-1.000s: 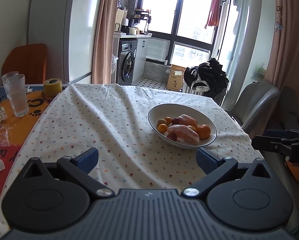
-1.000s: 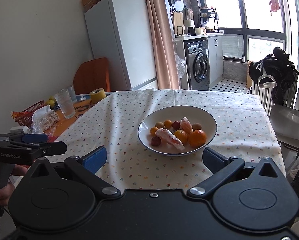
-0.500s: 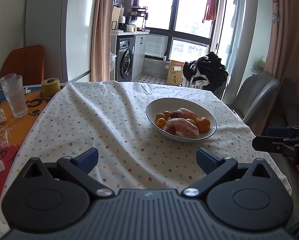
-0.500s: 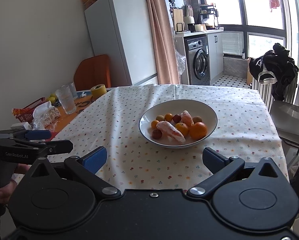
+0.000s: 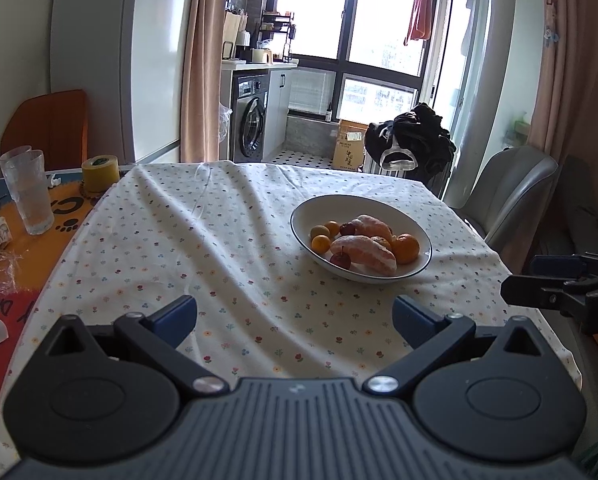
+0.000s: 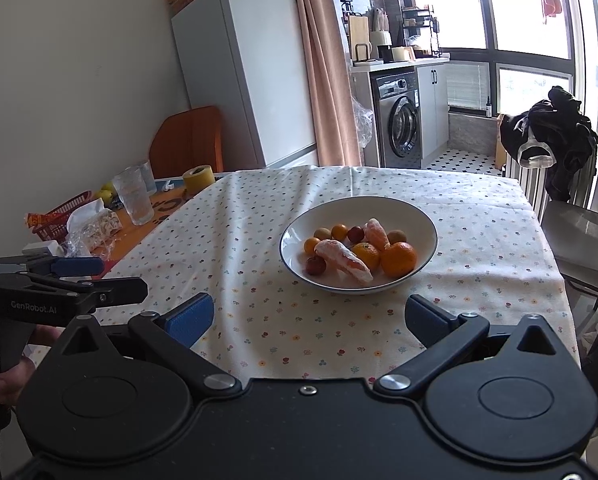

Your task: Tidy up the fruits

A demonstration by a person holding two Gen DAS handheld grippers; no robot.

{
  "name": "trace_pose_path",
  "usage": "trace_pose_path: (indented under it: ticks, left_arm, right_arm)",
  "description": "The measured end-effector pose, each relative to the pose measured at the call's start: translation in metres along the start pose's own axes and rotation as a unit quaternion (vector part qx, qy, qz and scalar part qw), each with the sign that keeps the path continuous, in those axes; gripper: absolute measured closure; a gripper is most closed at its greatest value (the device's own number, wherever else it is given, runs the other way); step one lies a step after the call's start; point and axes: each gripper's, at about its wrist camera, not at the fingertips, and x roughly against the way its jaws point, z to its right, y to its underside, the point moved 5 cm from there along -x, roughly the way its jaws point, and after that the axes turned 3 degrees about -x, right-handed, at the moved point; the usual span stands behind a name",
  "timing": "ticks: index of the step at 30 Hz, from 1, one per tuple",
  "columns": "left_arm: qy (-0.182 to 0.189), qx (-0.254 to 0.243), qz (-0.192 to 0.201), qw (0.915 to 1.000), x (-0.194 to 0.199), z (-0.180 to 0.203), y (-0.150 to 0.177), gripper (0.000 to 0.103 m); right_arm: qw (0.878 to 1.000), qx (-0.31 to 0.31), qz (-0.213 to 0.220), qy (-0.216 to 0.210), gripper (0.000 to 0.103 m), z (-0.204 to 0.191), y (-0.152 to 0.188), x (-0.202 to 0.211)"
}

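Left gripper [image 5: 295,316]: jaws spread, empty, low over the near table edge.
Right gripper [image 6: 309,318]: jaws spread, empty.
Fruit: all in the white bowl [image 6: 421,216], mid-table, ahead of you.
Risk: round orange [image 6: 398,259] may roll; peeled citrus segment [image 6: 343,260] looks soft, pinch lightly.
Surface: wrinkled floral tablecloth [image 5: 203,240]; it may drag.
Room: fridge [image 6: 247,68], washing machine [image 6: 399,120].

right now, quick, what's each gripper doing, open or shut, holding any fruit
Left gripper: open, holding nothing, short of the bowl.
Right gripper: open, holding nothing, also short of the bowl.
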Motion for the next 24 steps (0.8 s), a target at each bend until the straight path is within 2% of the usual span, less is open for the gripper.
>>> trace_pose_path:
  ticks: [24]
  left_arm:
    - [0.002, -0.001, 0.004, 1.0, 0.0016, 0.0041, -0.0014, 0.0]
  right_arm:
    - [1.0, 0.004, 0.007, 0.003, 0.0, 0.0003, -0.0026, 0.0026]
